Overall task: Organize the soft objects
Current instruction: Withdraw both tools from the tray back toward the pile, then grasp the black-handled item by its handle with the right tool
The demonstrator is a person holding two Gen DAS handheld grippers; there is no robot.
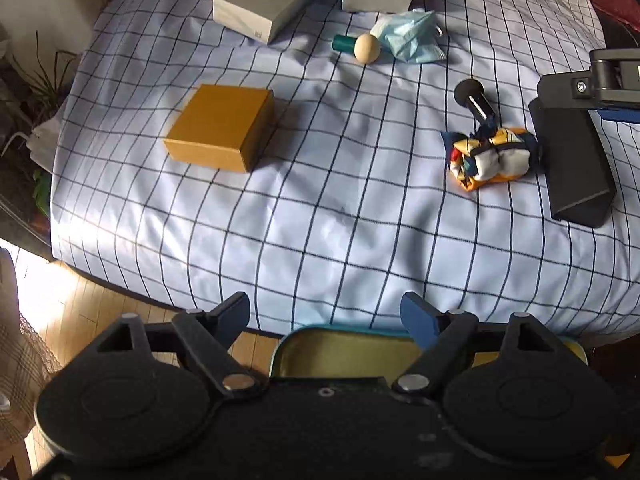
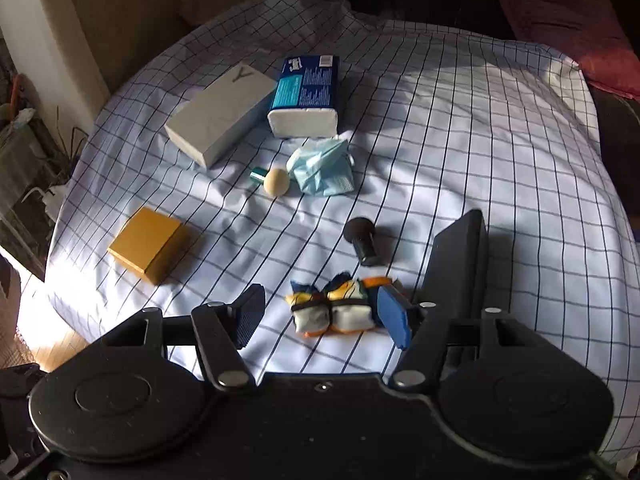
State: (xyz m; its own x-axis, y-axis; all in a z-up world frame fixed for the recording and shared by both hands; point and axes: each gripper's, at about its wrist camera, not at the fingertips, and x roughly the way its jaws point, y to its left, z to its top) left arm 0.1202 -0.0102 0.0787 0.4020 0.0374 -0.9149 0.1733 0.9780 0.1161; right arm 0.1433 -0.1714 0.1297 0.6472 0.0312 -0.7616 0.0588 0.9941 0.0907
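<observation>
A colourful folded cloth bundle [image 2: 336, 308] lies on the checked bed sheet [image 2: 460, 140], between the jaws of my open right gripper [image 2: 324, 318]; its blue pad [image 2: 394, 316] is close to the bundle's right end. The bundle also shows in the left wrist view [image 1: 490, 158], with the right gripper's finger [image 1: 576, 160] beside it. A pale blue crumpled mask pack [image 2: 322, 166], a beige sponge with teal handle [image 2: 272, 181] and a tissue pack [image 2: 306, 96] lie further back. My left gripper [image 1: 326, 318] is open and empty above a teal tin [image 1: 344, 350].
A yellow box [image 2: 146, 244] sits at the left, a grey box [image 2: 222, 114] at the back left, a black mushroom-shaped knob [image 2: 362, 240] beyond the bundle. A black flat case [image 2: 456, 264] lies right of the bundle. Wooden floor [image 1: 80, 300] lies beyond the bed's edge.
</observation>
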